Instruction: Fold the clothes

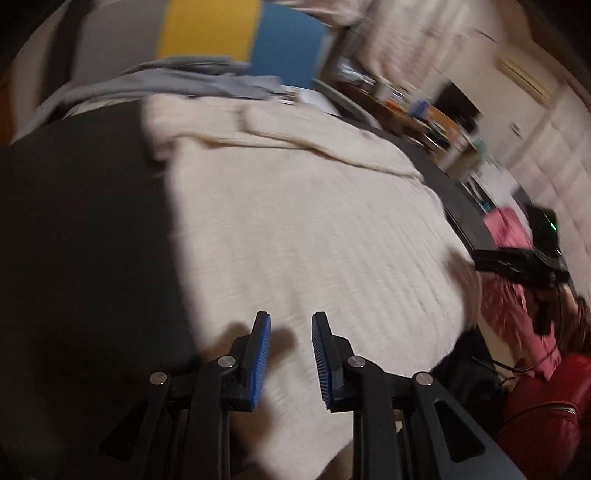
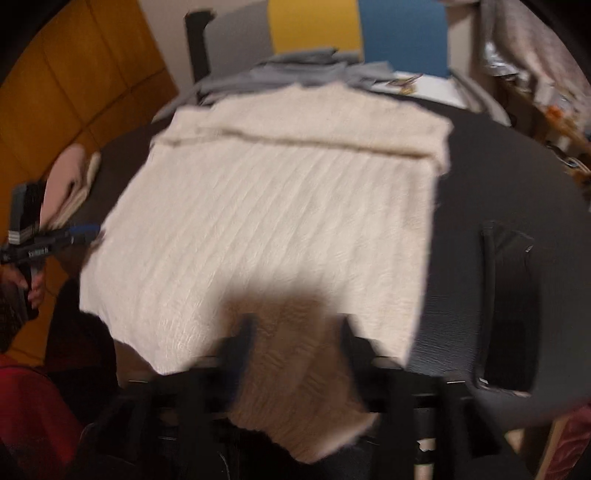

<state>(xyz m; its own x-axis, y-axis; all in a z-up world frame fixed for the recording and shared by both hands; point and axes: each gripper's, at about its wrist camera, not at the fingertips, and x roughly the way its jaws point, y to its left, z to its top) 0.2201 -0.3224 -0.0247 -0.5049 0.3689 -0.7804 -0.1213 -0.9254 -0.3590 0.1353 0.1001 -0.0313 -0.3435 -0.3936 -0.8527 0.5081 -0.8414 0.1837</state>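
Cream sweater (image 2: pixel 280 206) flat, ribs running away from camera; both hand-held grippers (image 1: pixel 291 360) (image 2: pixel 295 354) parted, empty.

I see a dark round table (image 2: pixel 491 177) and behind it panels in grey (image 2: pixel 240 37), yellow (image 2: pixel 314 26) and blue (image 2: pixel 402 33). On my left is an orange wall (image 2: pixel 74 81), and a dark red bag (image 1: pixel 546 398) near the table edge

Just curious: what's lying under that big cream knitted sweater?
The cream sweater lies on a dark table, with grey clothes showing at its far edge. Whatever is directly beneath the knit is covered.
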